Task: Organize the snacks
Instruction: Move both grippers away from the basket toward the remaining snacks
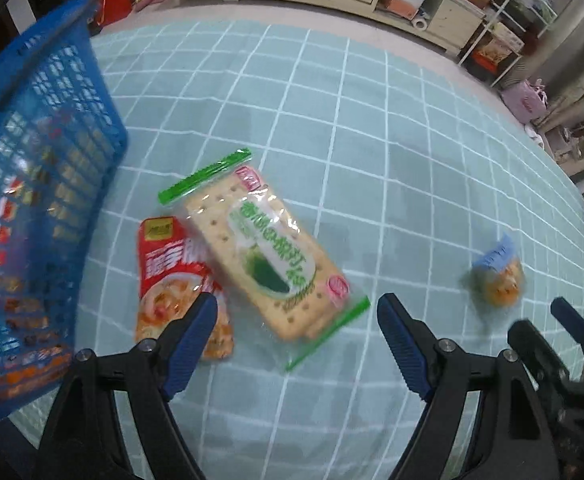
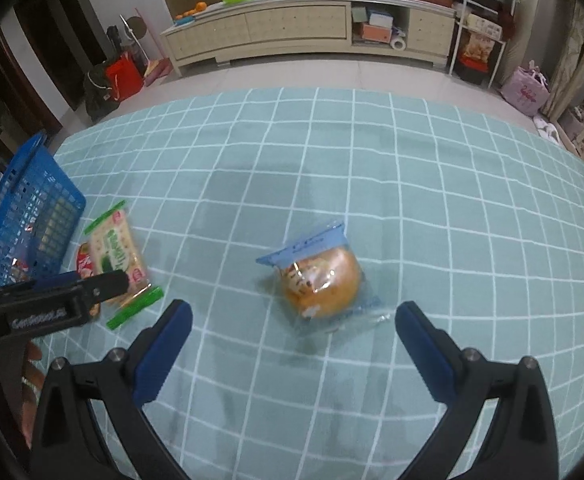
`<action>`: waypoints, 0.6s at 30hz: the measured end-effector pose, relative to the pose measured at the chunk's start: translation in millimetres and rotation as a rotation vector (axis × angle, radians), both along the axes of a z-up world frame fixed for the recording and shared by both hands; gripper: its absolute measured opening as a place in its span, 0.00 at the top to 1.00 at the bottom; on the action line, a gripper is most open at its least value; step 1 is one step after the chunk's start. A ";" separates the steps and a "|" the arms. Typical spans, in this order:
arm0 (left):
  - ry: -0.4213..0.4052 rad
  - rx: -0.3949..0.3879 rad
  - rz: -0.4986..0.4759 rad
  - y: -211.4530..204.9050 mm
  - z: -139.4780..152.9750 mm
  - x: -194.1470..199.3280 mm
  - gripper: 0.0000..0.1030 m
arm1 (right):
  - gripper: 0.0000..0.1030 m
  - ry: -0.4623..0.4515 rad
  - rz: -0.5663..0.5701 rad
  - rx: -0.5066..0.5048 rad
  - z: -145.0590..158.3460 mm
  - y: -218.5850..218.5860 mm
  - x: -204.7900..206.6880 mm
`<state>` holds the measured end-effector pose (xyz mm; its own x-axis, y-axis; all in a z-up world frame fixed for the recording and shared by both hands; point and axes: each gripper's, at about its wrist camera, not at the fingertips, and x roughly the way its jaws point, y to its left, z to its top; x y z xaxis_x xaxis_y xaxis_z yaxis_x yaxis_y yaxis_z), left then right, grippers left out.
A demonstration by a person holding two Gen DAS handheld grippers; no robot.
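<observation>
Both the left gripper (image 1: 296,312) and right gripper (image 2: 294,318) gape wide, empty, above the green-checked tablecloth (image 2: 412,200); the clear-wrapped cracker packet (image 1: 267,256) overlaps a red snack pouch (image 1: 171,272) beside the blue plastic mesh basket (image 1: 43,160), seemingly at the cloth's left edge.

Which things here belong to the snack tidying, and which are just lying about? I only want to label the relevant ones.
Belongs to the job:
- cracker pack
- red snack packet
- wrapped bun
- blue basket, already holding snacks
- left gripper and right gripper, both open

Just lying about:
- checked tablecloth
- cabinet
- pink bag
- red bag
</observation>
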<state>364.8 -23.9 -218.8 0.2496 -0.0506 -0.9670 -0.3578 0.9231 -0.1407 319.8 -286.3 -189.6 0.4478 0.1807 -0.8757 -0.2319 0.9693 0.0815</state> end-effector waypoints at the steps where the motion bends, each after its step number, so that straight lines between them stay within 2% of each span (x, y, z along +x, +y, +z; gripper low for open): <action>1: 0.002 0.003 0.005 1.5 -2.3 3.5 0.22 | 0.00 -0.003 -0.003 0.004 -2.0 -1.6 0.5; 9: 0.028 0.013 0.074 13.9 -23.3 26.3 0.22 | 0.00 0.012 -0.013 0.025 -14.4 -12.3 7.6; 18: 0.065 0.059 -0.008 7.2 -32.6 44.0 0.22 | 0.00 0.005 0.004 0.022 -15.3 -18.0 4.6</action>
